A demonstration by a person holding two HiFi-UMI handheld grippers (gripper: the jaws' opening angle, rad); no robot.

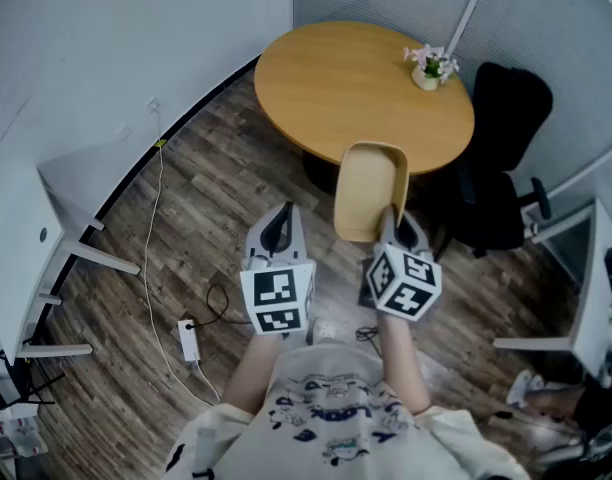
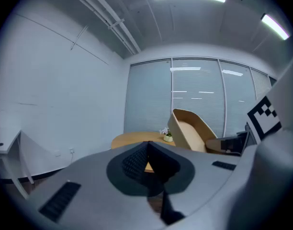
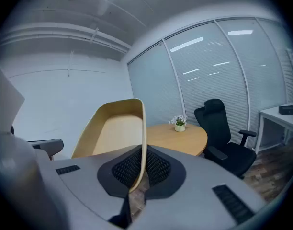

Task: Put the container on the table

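From the head view, the container (image 1: 369, 188) is up in the air, tilted with its open side toward the person, just short of the near edge of the round wooden table (image 1: 326, 88). The right gripper (image 1: 390, 220) holds it by the lower rim. The left gripper (image 1: 279, 230) hangs beside it, apart from it and carrying nothing. The container looks like a thin, stiff, tan shell. I'd judge it light, but prone to swing when pinched at one edge. A small flower pot (image 1: 432, 68) stands at the table's far right, well clear of the near half. A black office chair (image 1: 501, 168) sits to the right of the table. A cable and a power strip (image 1: 189, 340) lie on the floor to the left.

In the left gripper view, the jaws of the left gripper (image 2: 149, 159) are pressed together with nothing between them. Past them the container (image 2: 192, 131) shows to the right, with the table behind it.

In the right gripper view, the right gripper (image 3: 140, 169) is clamped on the container's (image 3: 115, 128) thin side wall, which runs edge-on between the ribbed pads. The smooth wall could slip, so a grip low on the rim seems sensible, with the base set down flat. Ahead lie the table (image 3: 182, 139), the flower pot (image 3: 179, 123) and the chair (image 3: 223, 133). Nothing stands between the container and the bare near part of the tabletop.
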